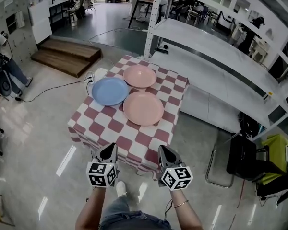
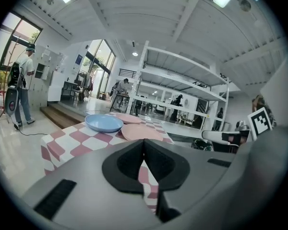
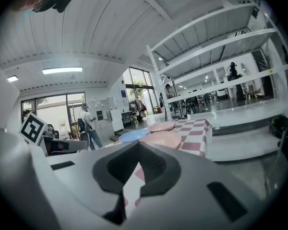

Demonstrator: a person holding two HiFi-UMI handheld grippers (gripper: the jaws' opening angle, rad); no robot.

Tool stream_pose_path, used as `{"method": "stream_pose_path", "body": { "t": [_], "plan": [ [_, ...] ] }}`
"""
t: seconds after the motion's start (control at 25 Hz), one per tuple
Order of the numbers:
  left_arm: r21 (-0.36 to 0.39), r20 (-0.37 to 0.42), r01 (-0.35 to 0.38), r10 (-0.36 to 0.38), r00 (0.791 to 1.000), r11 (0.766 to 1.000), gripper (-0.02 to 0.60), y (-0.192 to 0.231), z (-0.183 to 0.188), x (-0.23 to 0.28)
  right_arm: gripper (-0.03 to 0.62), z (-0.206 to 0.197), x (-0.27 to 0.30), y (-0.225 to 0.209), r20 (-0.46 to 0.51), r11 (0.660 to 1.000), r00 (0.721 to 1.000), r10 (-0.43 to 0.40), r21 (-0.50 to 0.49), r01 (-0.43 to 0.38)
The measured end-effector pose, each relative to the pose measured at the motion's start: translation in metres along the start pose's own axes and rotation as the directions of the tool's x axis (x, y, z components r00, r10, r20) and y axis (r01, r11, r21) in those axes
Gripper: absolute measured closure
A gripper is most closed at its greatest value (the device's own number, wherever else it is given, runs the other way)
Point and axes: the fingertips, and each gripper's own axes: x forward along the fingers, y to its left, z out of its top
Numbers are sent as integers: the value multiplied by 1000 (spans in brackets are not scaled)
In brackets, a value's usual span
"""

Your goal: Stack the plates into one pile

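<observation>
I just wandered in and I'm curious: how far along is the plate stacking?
Done: nothing. The round light-blue plate, the far round pink plate and the near round pink plate lie spread on the red-and-white checked tablecloth, not piled. In hand: nothing; the left tongs and right tongs are shut, empty. Left: all the stacking.

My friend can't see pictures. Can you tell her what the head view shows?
Three unstacked plates lie on a table with a red-and-white checked cloth: a blue plate, a far pink plate and a near pink plate. In front of it, a person holds the left tongs and the right tongs, both shut and empty.
</observation>
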Motion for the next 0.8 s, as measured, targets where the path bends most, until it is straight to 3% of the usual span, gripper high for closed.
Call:
{"method": "stream_pose_path", "body": {
  "t": [0.52, 0.8],
  "plan": [
    [-28, -45, 18, -19, 999, 999, 566, 71, 28, 76, 583, 19, 91, -26, -16, 995, 995, -97, 10, 97],
    [-10, -76, 53, -53, 996, 999, 566, 85, 30, 109, 583, 19, 115, -47, -32, 986, 986, -164, -1, 164]
  ]
}}
